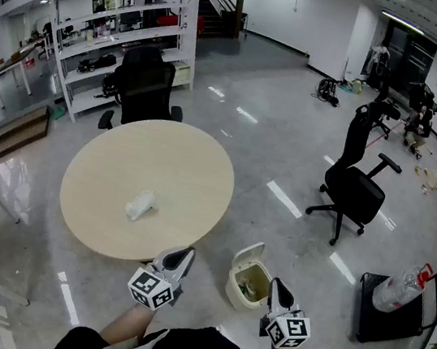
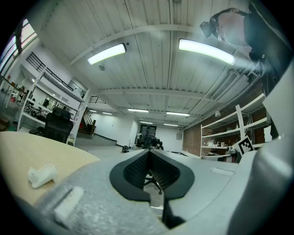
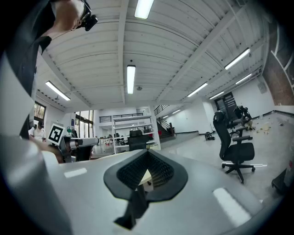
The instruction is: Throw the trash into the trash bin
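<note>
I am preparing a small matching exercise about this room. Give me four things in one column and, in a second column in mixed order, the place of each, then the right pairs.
Things
1. crumpled white trash
2. trash bin
3. plastic bottle
4. black office chair

Places
A. standing on open floor, well to the right of the table
B. on top of the round table
C. on the floor just off the table's near right edge, lid open
D. resting on a black stand at the far right

Pairs: 1-B, 2-C, 3-D, 4-A
</note>
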Action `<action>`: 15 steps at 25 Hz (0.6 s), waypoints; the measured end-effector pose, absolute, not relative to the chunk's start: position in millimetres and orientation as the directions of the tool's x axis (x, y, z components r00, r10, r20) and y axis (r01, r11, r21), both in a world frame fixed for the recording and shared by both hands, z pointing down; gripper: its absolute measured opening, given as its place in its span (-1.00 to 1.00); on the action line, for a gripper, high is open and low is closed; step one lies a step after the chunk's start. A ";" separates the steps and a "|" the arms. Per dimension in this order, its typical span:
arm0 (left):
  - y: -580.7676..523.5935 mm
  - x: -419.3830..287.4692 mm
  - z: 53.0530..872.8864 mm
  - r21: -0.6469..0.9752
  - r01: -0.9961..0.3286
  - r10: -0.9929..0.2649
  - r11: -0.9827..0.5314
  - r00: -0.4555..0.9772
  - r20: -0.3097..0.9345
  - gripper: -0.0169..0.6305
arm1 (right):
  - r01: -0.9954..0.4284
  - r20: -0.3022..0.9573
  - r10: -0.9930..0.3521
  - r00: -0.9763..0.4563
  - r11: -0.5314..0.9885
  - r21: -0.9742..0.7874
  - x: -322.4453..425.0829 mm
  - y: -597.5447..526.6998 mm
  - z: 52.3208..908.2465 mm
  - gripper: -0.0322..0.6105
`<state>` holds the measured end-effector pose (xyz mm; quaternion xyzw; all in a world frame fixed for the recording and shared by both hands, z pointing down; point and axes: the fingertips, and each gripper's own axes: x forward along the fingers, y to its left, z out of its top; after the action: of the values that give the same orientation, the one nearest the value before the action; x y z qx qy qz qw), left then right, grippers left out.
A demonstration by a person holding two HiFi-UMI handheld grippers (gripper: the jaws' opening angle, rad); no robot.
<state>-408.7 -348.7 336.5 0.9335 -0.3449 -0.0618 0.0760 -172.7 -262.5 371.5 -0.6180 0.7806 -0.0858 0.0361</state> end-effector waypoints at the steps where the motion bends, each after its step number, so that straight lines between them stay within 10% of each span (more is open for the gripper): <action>1: -348.2 -409.2 336.0 0.183 -0.634 -0.653 -0.751 0.755 -0.064 -0.94 | -0.960 0.050 -0.973 -0.227 0.215 -0.181 -171.4 -261.4 372.2 -0.89; 15: -338.4 -403.7 337.6 0.187 -0.603 -0.619 -0.776 0.784 -0.043 -0.94 | -0.966 0.050 -0.974 -0.219 0.209 -0.152 -176.0 -253.8 373.5 -0.89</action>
<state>-403.7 -338.4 337.6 0.9409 -0.3247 -0.0512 0.0819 -176.0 -253.8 373.5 -0.6244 0.7770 -0.0753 0.0281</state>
